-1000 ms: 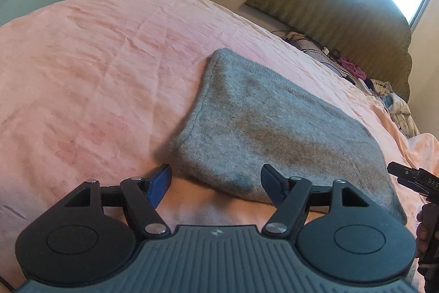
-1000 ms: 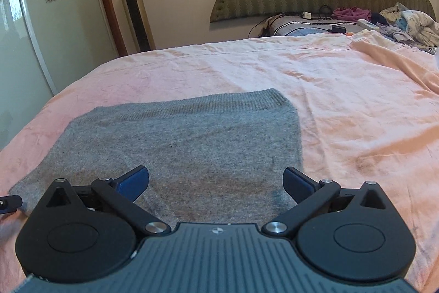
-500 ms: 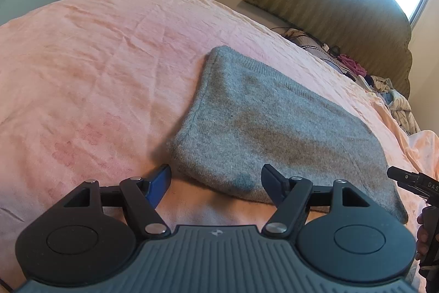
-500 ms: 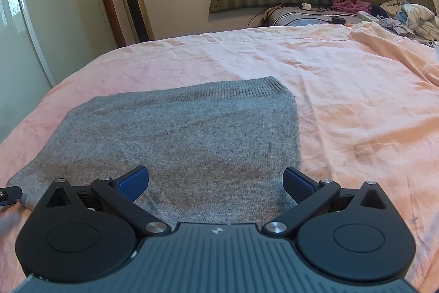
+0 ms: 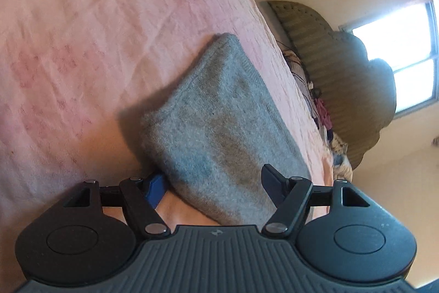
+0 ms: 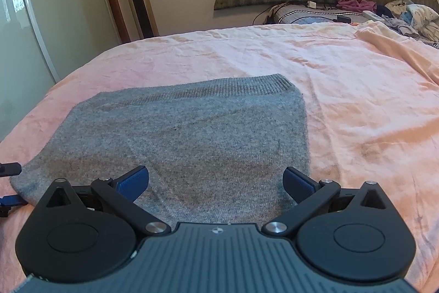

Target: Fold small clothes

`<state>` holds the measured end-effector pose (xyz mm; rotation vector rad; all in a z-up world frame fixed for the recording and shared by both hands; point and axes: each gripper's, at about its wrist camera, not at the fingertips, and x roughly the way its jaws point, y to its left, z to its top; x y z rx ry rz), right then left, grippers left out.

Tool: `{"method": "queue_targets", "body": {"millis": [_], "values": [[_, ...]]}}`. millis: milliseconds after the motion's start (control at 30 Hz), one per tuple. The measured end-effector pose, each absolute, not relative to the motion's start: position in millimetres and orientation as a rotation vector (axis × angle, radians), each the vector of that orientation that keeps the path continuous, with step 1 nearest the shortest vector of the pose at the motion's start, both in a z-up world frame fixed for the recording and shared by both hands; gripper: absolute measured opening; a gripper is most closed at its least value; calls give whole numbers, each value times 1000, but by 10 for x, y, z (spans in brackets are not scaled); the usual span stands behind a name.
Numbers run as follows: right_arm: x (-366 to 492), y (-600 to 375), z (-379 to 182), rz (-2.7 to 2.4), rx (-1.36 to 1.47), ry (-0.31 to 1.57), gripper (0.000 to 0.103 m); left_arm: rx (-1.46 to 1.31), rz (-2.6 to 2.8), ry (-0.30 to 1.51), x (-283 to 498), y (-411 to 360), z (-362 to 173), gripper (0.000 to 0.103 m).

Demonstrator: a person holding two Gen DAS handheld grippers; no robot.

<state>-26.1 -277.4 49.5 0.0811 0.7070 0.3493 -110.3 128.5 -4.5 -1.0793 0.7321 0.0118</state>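
A grey knit [image 6: 186,144] lies flat on a pink bed [image 6: 356,89], its ribbed hem at the 12 o'clock edge in the right wrist view and its long axis running from 9 to 3 o'clock. The right gripper [image 6: 215,181] hangs over the near edge with jaws wide and nothing between the pads, the knit's right-hand corner just beside its 3 o'clock finger. The left gripper [image 5: 212,181], also spread wide and empty, sits at the knit's near left corner: in its tilted view the cloth stretches away toward 1 o'clock, and one blue pad [image 5: 153,188] is tucked low beside the corner's edge while the other stands above the cloth. The coming fold likely turns on that: each gripper is nearest one near corner, and the far hem lies straight ahead.
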Motion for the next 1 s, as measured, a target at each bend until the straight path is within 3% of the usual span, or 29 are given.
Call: {"method": "queue_targets", "body": {"millis": [133,200,267,333,733,1000], "values": [[-280,-2797,508,352,89,701,103,-1131,69,717,-980,1321,-49,71],[-285,-2813,510,353,97,698,103,-1094,98,728,-916,1281,-33,56],[-294,-2838,508,355,105,694,103,-1041,148,762,-842,1249,-43,18],[-305,-2867,512,361,116,687,103,-1022,168,794,-796,1242,-79,8],[-392,-3256,522,340,210,650,103,-682,130,742,-623,660,386,7],[-470,-3564,529,308,289,622,103,-298,-98,627,-293,-465,816,6]]}}
